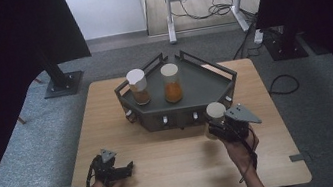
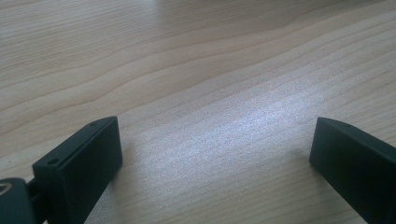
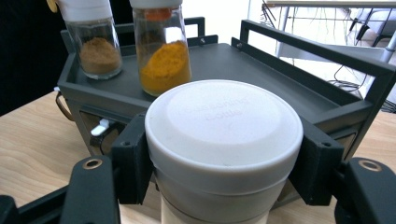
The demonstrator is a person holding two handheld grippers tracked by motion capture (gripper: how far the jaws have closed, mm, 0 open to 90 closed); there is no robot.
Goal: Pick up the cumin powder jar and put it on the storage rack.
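Two jars on the tray, one in my right gripper.
My right gripper has its fingers clamped on the white-capped jar at the tray's near right edge; my left gripper rests open on the counter.

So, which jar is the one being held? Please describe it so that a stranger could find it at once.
Start at the dark tray in the middle of the wooden table. Just in front of its right corner, the right gripper holds a jar by its white lid. The two other jars stand on the tray and show orange and brown powder; this one is off it.
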